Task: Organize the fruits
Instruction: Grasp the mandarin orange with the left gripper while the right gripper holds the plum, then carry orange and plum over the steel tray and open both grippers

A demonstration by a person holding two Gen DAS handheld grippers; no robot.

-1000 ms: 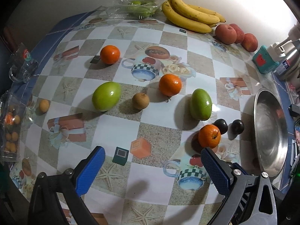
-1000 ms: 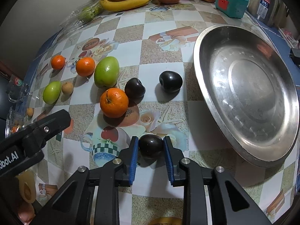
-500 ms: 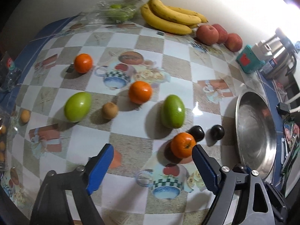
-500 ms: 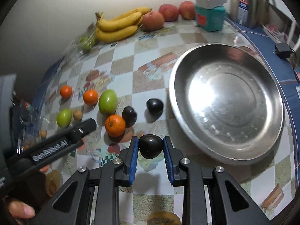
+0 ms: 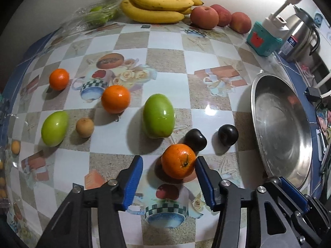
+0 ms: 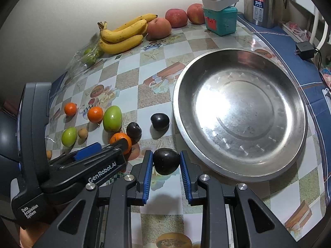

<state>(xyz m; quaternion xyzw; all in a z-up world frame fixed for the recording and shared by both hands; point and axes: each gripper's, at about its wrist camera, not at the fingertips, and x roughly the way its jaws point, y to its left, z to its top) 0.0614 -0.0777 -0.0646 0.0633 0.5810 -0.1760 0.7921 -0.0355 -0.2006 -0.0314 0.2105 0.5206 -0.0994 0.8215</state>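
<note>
My right gripper is shut on a dark plum and holds it above the table, just left of the steel bowl. My left gripper is open around an orange on the table, its right pad close to it; the gripper also shows in the right wrist view. Two more dark plums, a green mango, two oranges, a smaller green mango and a small brown fruit lie beyond.
Bananas, three peaches and a clear bag of green fruit lie along the back wall. A teal box with a power strip and a steel kettle stand at the back right. Packaged small fruit sits at the left edge.
My right gripper lifted the plum off the table and moved toward the bowl. My left gripper moved forward and right, and now has the near orange between its fingers.
</note>
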